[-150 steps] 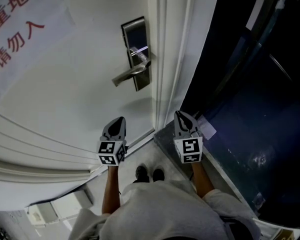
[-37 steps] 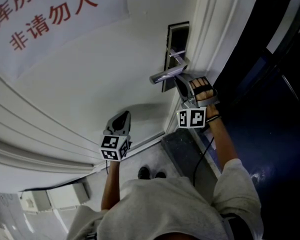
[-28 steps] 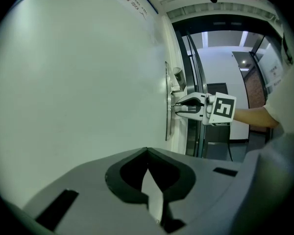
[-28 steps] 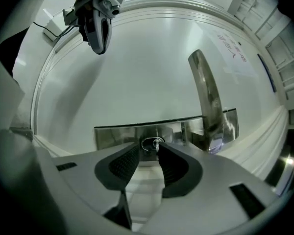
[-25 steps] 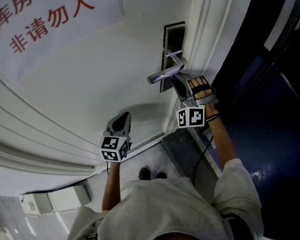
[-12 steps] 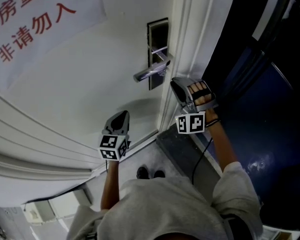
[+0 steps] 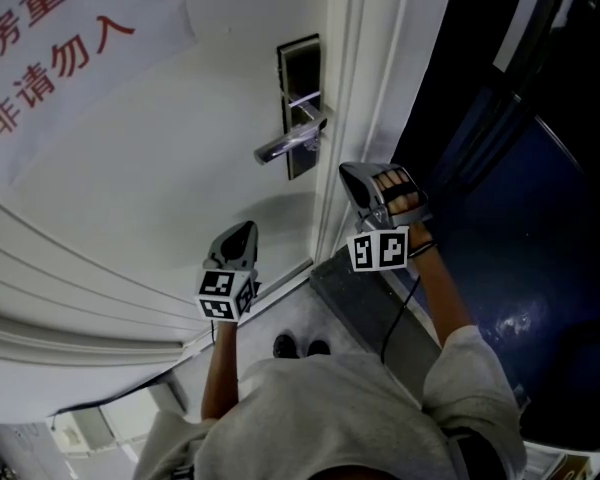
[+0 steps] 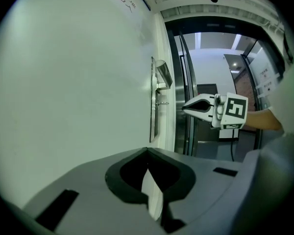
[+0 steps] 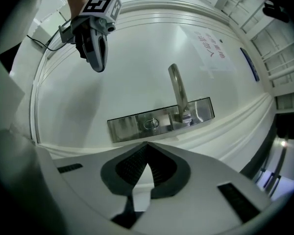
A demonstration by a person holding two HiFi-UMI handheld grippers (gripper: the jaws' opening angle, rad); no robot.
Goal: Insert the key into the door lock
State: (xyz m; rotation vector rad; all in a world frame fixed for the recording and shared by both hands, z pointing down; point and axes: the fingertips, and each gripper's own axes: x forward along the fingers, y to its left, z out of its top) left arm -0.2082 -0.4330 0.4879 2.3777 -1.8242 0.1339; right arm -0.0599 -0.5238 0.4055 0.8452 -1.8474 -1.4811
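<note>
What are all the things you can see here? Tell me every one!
Door: one, white, filling the left of the head view.
Paper sign: one, white with red writing, upper left on the door.
Lock plate: one, dark and silvery, near the door's right edge.
Lever handle: one, silver, on the lock plate.
Door frame: one, white, right of the door.
Shoes: two, black, on the grey floor.
Left gripper: one, grey, shut and empty, low beside the door.
Right gripper: one, grey, just closed, empty, below the handle, not touching.
</note>
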